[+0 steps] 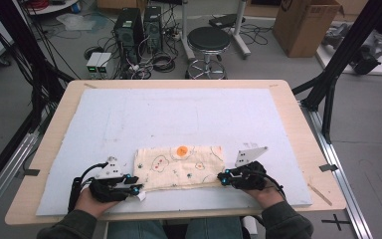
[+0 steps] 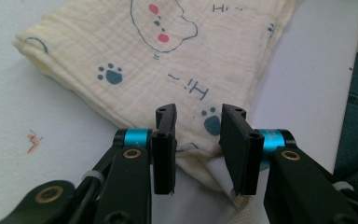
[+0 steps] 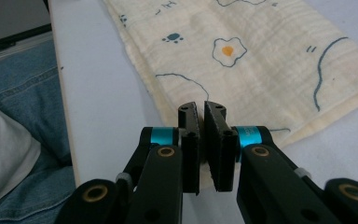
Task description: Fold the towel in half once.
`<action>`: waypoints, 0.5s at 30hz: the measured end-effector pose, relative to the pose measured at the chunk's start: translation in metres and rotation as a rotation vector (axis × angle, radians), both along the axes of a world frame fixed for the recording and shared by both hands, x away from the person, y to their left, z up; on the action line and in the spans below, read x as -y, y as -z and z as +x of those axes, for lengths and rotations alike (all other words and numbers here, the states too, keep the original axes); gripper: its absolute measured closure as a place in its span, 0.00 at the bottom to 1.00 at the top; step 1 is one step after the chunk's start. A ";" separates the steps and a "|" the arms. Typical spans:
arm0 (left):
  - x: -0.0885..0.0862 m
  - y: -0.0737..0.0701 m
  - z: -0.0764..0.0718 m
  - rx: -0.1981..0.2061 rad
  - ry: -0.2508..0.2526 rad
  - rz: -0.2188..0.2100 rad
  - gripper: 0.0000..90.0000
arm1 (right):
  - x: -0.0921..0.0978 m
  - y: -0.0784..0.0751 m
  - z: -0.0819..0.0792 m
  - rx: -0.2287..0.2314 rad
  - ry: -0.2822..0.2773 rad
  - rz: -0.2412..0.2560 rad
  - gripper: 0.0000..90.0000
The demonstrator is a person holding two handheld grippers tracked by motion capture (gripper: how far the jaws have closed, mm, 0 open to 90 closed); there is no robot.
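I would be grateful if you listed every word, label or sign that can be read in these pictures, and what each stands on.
"Hi~", in blue, twice on the cream printed cloth, seen in the left gripper view: near its top edge and near its middle.
A small blue mark on the cloth in the right gripper view may be the same word; too small to read.
The cardboard box on the floor bears a dark mark, too blurred to read.

Cream cloth (image 1: 181, 167), blue pawprints, perhaps egg motifs
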State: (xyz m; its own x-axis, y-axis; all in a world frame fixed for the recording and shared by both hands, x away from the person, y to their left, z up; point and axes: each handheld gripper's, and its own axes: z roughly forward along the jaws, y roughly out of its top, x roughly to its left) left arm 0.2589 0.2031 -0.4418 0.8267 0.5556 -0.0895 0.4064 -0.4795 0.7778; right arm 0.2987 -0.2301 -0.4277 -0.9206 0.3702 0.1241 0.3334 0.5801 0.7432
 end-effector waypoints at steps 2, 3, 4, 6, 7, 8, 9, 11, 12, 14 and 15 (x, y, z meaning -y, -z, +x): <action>0.000 0.000 0.000 0.002 -0.001 0.002 0.73 | 0.000 0.001 -0.002 -0.011 -0.014 -0.005 0.94; 0.000 0.000 0.000 0.004 -0.002 0.003 0.73 | 0.000 0.003 -0.003 -0.012 -0.016 -0.010 0.94; 0.000 0.000 -0.001 0.004 -0.005 -0.002 0.73 | -0.001 0.004 -0.003 -0.022 -0.021 -0.019 0.94; -0.001 0.000 -0.001 0.002 -0.005 -0.005 0.73 | -0.001 0.008 -0.004 -0.041 -0.026 -0.030 0.91; -0.001 -0.001 -0.001 0.000 -0.004 -0.006 0.72 | -0.001 0.010 -0.004 -0.050 -0.023 -0.029 0.87; -0.002 -0.001 0.000 0.002 -0.003 -0.009 0.72 | -0.001 0.009 -0.003 -0.049 -0.021 -0.027 0.85; -0.002 -0.003 -0.001 0.004 -0.004 -0.016 0.70 | -0.001 0.008 -0.002 -0.045 -0.018 -0.020 0.82; -0.003 -0.005 0.000 0.012 -0.010 -0.033 0.69 | 0.001 0.004 -0.001 -0.043 -0.002 0.006 0.77; -0.003 -0.007 0.000 0.015 -0.011 -0.038 0.68 | 0.002 0.002 0.000 -0.040 0.003 0.021 0.74; -0.003 -0.009 0.002 0.018 -0.024 -0.049 0.64 | 0.004 -0.002 0.003 -0.039 0.024 0.033 0.69; -0.003 -0.010 0.004 0.021 -0.028 -0.052 0.63 | 0.005 -0.003 0.005 -0.034 0.036 0.036 0.67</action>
State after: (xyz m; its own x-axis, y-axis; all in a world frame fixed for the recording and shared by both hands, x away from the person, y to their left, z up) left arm 0.2628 0.2065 -0.4315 0.8129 0.5734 -0.1018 0.4027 -0.4271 0.8096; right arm 0.3035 -0.2350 -0.4243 -0.9018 0.3978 0.1687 0.3790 0.5406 0.7511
